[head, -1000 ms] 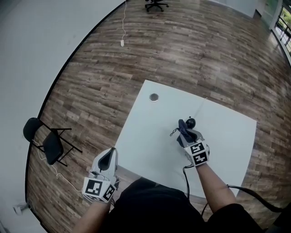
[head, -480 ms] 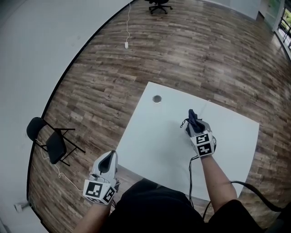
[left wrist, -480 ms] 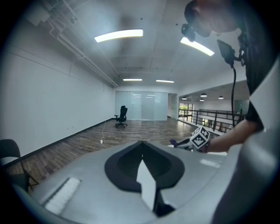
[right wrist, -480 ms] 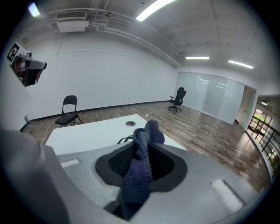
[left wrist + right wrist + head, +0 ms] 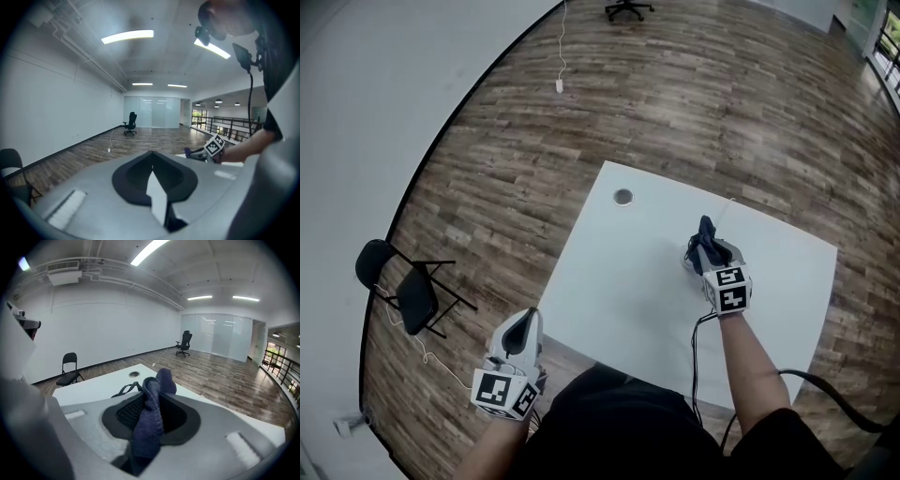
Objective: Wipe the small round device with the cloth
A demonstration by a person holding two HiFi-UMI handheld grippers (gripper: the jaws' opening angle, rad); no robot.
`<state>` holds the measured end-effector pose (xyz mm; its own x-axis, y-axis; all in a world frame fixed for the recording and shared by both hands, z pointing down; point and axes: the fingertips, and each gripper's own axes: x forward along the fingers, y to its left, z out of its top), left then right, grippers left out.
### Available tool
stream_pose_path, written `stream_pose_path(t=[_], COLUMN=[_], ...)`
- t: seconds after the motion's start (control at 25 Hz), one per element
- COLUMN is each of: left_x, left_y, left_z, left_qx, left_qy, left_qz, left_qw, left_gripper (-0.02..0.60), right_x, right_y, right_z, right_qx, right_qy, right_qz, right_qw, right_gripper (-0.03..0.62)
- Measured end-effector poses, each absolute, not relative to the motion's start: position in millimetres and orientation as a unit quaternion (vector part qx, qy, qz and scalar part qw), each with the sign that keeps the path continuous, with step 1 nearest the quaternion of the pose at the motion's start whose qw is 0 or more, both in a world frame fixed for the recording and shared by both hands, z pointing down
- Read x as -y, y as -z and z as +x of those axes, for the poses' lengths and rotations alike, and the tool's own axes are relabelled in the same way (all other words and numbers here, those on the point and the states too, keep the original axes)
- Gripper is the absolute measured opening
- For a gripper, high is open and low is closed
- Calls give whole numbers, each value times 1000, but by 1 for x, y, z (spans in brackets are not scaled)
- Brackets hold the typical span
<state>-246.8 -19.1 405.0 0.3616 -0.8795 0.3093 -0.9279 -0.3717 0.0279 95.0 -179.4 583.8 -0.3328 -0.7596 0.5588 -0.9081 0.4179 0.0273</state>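
The white table [image 5: 609,281] is worked at by the right gripper [image 5: 705,244], shifted rightward since a second ago. A dark blue, fuzzy cloth [image 5: 149,420] is clamped upright between its jaws. The small round device, visible earlier, is now hidden. The left gripper [image 5: 521,330] is held closed and empty, off the table.

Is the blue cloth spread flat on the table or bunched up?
Bunched up: the cloth stands crumpled in a narrow fold, clamped between the jaws of the right gripper.
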Motion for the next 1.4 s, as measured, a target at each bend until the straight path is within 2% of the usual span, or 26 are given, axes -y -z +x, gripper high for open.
stream_pose_path(t=[0.2, 0.48, 0.8, 0.96, 1.2, 1.4], left_x=[18, 18, 19, 21, 24, 22], left_y=[-407, -405, -408, -409, -413, -416], left_z=[-250, -247, -242, -243, -243, -246], left_qx=[553, 549, 543, 543, 543, 545], left_qy=[-125, -126, -132, -128, -115, -109], left_qz=[817, 820, 823, 823, 824, 823], left_qw=[103, 103, 107, 110, 114, 116], left_gripper=[5, 5, 5, 6, 5, 5], right_x=[178, 174, 147, 127, 145, 168], right_y=[-590, -606, -657, -672, -590, -557], right_z=[110, 125, 121, 115, 125, 101], right_qx=[793, 781, 775, 768, 793, 815], right_qy=[-174, -171, -224, -262, -155, -93], right_qz=[534, 532, 497, 491, 532, 510], right_qw=[235, 278, 321, 315, 251, 259], right_gripper=[92, 91, 91, 91, 91, 91])
